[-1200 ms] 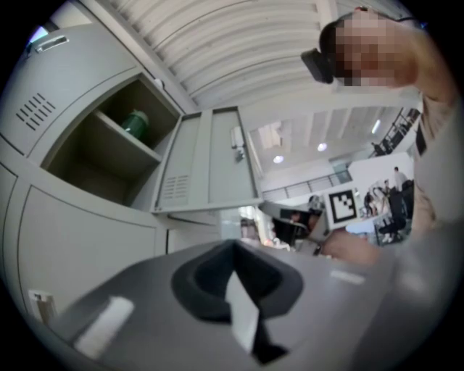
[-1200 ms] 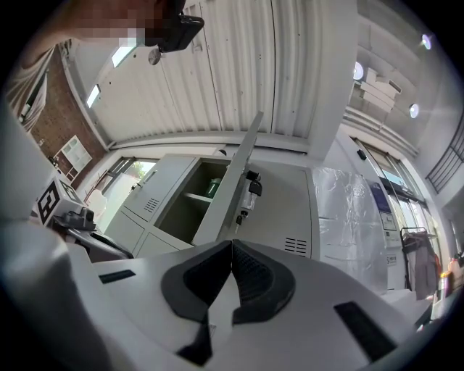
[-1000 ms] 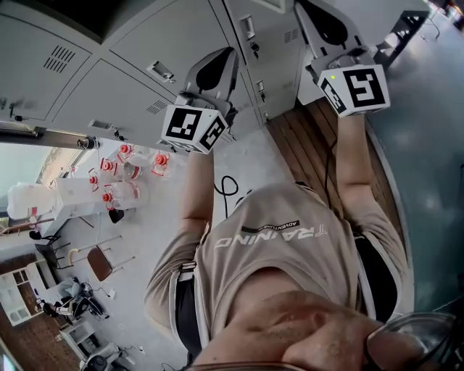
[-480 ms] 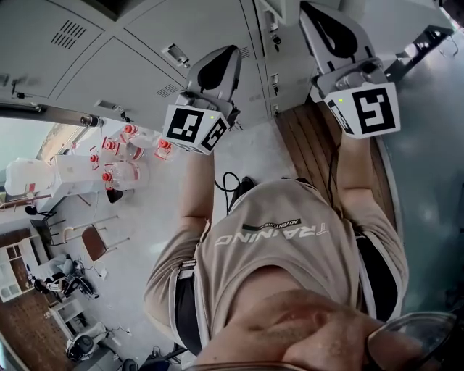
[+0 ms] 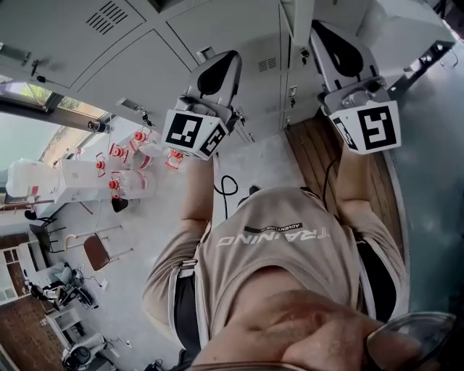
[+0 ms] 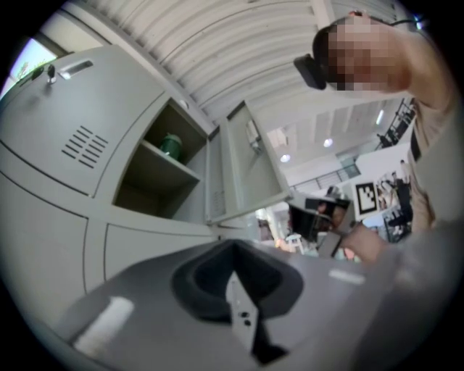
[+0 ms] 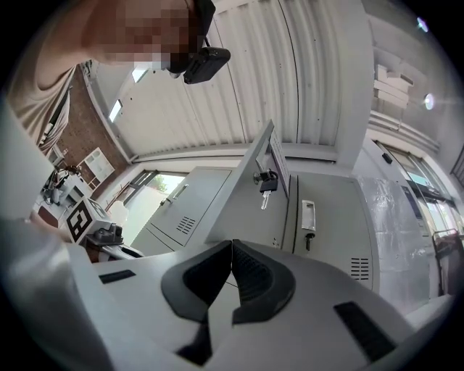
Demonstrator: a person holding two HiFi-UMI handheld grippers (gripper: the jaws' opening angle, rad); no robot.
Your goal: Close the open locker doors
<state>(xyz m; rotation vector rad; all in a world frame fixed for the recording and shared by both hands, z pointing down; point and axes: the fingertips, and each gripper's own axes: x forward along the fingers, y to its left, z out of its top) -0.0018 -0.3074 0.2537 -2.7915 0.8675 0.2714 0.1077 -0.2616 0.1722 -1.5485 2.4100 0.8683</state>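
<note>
Left claw [image 5: 226, 61] and right claw [image 5: 322, 29], jaws together, empty; open locker door [image 5: 293, 18] cropped at head view's top edge.

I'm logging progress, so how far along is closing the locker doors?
Done: the neighbouring lockers look shut. In hand: nothing; left gripper and right gripper both have jaws together, empty. Left: the door of the locker holding a green container stands wide open and needs pushing shut.
</note>
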